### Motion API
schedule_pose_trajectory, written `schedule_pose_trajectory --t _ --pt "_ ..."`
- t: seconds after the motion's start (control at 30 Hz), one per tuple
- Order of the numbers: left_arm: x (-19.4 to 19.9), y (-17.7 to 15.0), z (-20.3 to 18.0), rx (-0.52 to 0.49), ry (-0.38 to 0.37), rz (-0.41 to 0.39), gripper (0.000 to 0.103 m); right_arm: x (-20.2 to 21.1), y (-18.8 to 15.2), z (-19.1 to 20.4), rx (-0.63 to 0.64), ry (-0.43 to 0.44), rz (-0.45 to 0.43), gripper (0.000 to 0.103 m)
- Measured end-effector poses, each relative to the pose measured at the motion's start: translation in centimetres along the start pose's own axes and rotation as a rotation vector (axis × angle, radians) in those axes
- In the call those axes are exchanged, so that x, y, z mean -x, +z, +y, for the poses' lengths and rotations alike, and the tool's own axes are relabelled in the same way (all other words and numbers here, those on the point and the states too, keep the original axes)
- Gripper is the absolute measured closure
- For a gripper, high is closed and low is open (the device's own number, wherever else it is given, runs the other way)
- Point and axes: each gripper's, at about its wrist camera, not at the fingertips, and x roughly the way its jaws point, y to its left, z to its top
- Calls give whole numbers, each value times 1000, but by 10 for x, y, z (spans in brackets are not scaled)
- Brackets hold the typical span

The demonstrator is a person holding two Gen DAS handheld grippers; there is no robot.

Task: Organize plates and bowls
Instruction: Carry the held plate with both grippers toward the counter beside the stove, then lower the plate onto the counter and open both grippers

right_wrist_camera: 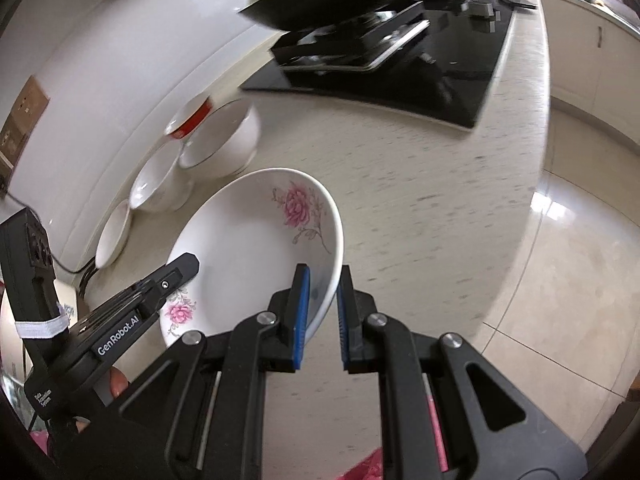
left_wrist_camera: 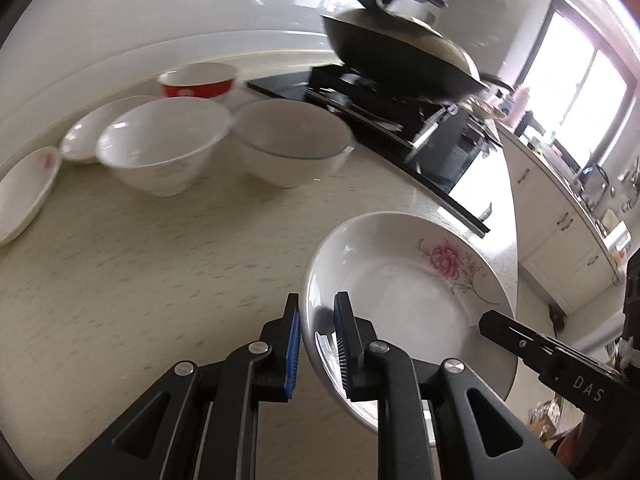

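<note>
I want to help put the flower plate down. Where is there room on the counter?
The bare counter in front of the white bowls is free, as is the strip between the flower plate and the black stove. Along the wall it is crowded with bowls and plates.

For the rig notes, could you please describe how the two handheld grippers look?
Both the left gripper and right gripper are matte black with silver pivot pins and ribbed blue pads on the jaws. White lettering reads "GenRobot.AI" on the left and "DAS" on the right. A white band wraps the left one's body.
</note>
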Motion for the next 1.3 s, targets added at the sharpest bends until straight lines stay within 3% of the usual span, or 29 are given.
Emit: schedule_pose_trajectory --t 0.47,0.87,0.97,1.03,1.07,1.13,1.3 --pt "-43 24 -44 -80 -6 58 84 5 22 -45 -69 -74 -30 87" --pt "-50 27 -55 -132 15 39 85 -10 35 -59 -49 -116 -13 86" --pt "-46 28 -51 -120 13 28 83 -11 40 -62 -60 -140 -9 71" --pt "-42 26 -49 -119 20 16 75 -4 44 -63 -64 -162 -46 29" --pt "-39 26 -46 -112 21 12 69 1 45 -62 -59 -169 -70 27" --pt "-32 22 -38 -85 21 0 46 9 48 -57 -36 -187 -106 27" --pt "-11 10 -14 -32 34 -28 40 23 53 -44 -18 -175 -159 27"
